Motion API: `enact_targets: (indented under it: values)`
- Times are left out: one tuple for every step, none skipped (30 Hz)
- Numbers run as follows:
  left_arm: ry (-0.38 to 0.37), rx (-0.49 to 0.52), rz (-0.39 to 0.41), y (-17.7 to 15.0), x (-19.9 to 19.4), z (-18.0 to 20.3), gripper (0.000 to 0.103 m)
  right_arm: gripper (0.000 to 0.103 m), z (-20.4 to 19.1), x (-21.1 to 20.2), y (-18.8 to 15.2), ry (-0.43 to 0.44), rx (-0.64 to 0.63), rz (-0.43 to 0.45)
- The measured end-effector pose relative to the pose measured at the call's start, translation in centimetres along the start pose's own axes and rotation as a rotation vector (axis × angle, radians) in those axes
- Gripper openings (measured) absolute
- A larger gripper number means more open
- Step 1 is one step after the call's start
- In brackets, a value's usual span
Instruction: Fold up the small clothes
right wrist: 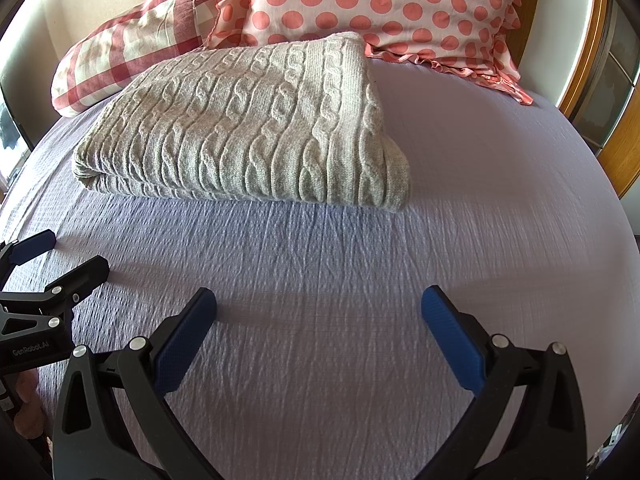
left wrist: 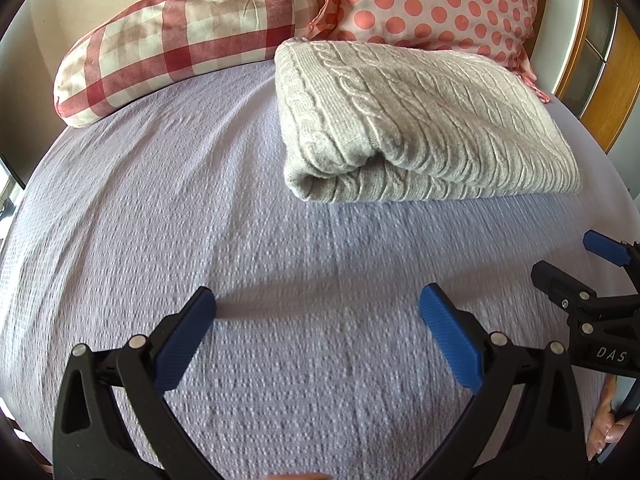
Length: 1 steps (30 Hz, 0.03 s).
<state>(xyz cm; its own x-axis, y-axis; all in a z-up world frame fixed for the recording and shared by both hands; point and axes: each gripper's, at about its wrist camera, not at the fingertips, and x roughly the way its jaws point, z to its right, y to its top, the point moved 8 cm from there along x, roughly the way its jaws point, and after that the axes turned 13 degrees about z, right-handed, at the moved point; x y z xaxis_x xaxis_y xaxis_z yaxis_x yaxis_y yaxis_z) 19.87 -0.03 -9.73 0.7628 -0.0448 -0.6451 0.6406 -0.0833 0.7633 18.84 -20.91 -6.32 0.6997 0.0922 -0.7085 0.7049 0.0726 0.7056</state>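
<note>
A grey cable-knit sweater (left wrist: 416,120) lies folded into a thick rectangle on the lilac bed cover (left wrist: 200,220). It also shows in the right wrist view (right wrist: 248,128), near the pillows. My left gripper (left wrist: 318,304) is open and empty, held above the cover short of the sweater. My right gripper (right wrist: 319,304) is open and empty too, also short of the sweater. The right gripper shows at the right edge of the left wrist view (left wrist: 576,268). The left gripper shows at the left edge of the right wrist view (right wrist: 60,260).
A red-checked bolster pillow (left wrist: 180,36) and a pink polka-dot pillow (left wrist: 436,0) lie at the head of the bed behind the sweater. A wooden frame (left wrist: 604,92) stands to the right of the bed. The lilac cover (right wrist: 480,200) spreads around the sweater.
</note>
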Motion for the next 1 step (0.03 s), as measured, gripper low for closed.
enact_targets:
  values:
    - [0.0, 0.0, 0.001, 0.0, -0.01, -0.01, 0.101, 0.102, 0.0, 0.0, 0.0, 0.0, 0.0, 0.0]
